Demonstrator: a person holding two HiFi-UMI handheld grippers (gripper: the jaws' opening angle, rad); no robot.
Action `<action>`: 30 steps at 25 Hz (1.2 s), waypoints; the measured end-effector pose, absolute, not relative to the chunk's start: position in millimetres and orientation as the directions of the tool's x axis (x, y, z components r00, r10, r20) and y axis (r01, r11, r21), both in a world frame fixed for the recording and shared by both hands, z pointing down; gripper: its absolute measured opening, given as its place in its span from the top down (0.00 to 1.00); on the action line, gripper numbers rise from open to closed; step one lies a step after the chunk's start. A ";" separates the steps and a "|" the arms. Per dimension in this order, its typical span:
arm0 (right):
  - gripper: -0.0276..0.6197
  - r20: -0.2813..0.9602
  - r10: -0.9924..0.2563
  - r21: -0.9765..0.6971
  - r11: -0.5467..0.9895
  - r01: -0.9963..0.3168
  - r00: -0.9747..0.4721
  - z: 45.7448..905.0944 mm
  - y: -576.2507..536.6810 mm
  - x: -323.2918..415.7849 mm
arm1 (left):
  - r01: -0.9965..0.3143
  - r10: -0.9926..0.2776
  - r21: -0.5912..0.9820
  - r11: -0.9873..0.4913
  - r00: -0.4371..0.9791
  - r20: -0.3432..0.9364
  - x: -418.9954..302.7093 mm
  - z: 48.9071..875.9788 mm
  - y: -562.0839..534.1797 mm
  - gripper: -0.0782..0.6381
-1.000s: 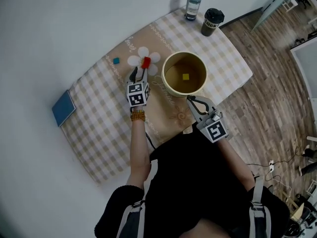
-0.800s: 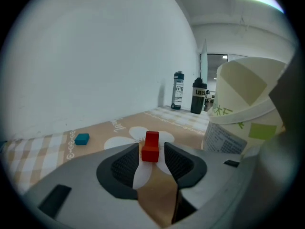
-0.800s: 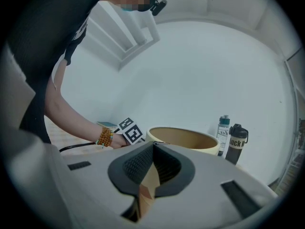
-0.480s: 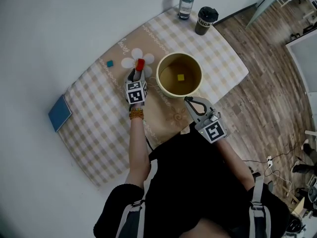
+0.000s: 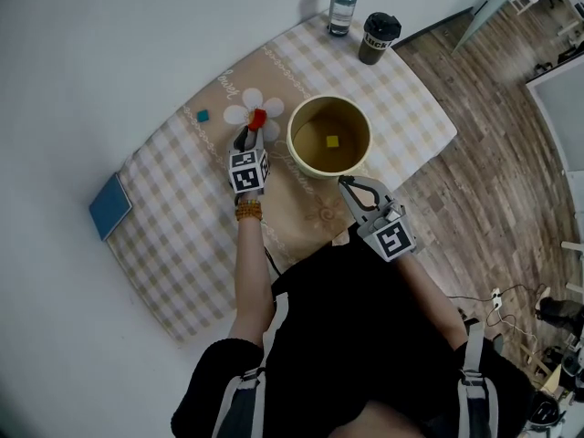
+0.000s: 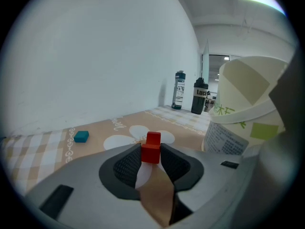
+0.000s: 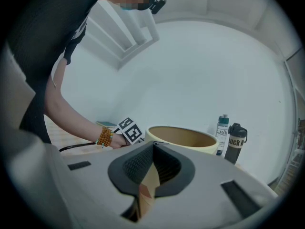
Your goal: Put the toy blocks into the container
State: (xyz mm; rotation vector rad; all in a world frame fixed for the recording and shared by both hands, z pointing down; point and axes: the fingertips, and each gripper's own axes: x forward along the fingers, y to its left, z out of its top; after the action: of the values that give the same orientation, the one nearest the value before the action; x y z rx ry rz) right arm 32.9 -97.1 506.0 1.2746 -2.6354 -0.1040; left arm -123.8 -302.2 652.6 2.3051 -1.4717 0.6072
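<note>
The yellow block [image 5: 329, 140] is in the container [image 5: 291, 140], the left gripper [image 6: 151, 157] jaws are closing on the red block [image 6: 153, 141], the right gripper [image 7: 153, 148] jaws are pressed together, and the blue block [image 5: 202, 115] waits far left.

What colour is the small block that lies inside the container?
Yellow. The block shows best in the head view, on the container's floor.

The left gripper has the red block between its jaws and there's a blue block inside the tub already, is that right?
One thing is off: the tub holds a yellow block, not a blue one, as the head view shows. The blue block lies on the cloth. On the left gripper, the jaws are closing with the red block between them.
</note>
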 end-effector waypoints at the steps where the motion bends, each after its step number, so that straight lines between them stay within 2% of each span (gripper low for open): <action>1: 0.96 0.160 -0.781 0.160 0.624 -0.765 -0.604 505.6 -97.0 33.3 | -0.911 -0.770 0.051 -0.410 0.375 0.516 -124.5 648.5 -300.2 0.71; 6: 0.96 0.153 -0.766 0.172 0.643 -0.746 -0.625 503.0 -94.8 26.4 | -0.909 -0.788 0.059 -0.413 0.389 0.477 -136.7 626.7 -280.0 0.72; 7: 0.96 0.149 -0.762 0.167 0.648 -0.743 -0.631 502.2 -93.9 24.0 | -0.911 -0.795 0.055 -0.408 0.384 0.470 -140.9 622.1 -273.7 0.76; 8: 0.96 0.143 -0.757 0.163 0.653 -0.740 -0.637 501.3 -93.1 21.7 | -0.914 -0.803 0.048 -0.402 0.378 0.462 -145.2 617.1 -266.9 0.87; 9: 0.96 0.137 -0.752 0.161 0.659 -0.735 -0.644 500.4 -92.2 19.4 | -0.916 -0.809 0.042 -0.400 0.374 0.452 -148.7 611.9 -259.6 0.89; 14: 0.96 0.139 -0.718 0.169 0.696 -0.698 -0.682 502.1 -85.4 6.1 | -0.916 -0.837 -0.025 -0.400 0.354 0.416 -165.1 602.1 -230.7 0.89; 15: 0.96 0.140 -0.711 0.168 0.703 -0.691 -0.689 502.0 -83.3 3.3 | -0.920 -0.839 -0.042 -0.391 0.337 0.428 -169.5 607.7 -228.5 0.86; 17: 0.96 0.137 -0.700 0.165 0.714 -0.681 -0.701 502.3 -78.6 -1.6 | -0.932 -0.836 -0.055 -0.358 0.294 0.463 -178.6 624.7 -228.6 0.73; 18: 0.96 0.138 -0.694 0.168 0.719 -0.674 -0.706 503.0 -76.4 -3.4 | -0.942 -0.834 -0.050 -0.332 0.268 0.481 -183.2 633.8 -230.6 0.71; 27: 0.96 0.149 -0.687 0.148 0.727 -0.671 -0.711 508.7 -62.2 -0.4 | -0.979 -0.812 0.037 -0.200 0.187 0.553 -191.7 662.5 -246.5 0.68; 29: 0.96 0.148 -0.692 0.143 0.722 -0.677 -0.707 509.2 -61.6 2.2 | -0.980 -0.802 0.033 -0.194 0.178 0.571 -191.0 664.5 -247.3 0.69; 30: 0.96 0.147 -0.694 0.144 0.720 -0.679 -0.704 509.1 -62.1 3.7 | -0.981 -0.798 0.030 -0.193 0.175 0.576 -190.4 664.9 -247.7 0.72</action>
State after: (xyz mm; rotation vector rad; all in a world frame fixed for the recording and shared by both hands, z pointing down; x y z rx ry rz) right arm 3.7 -62.1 509.1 1.1035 -2.7332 -0.1161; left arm -190.4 -247.7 664.9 2.0623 -1.6797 0.6262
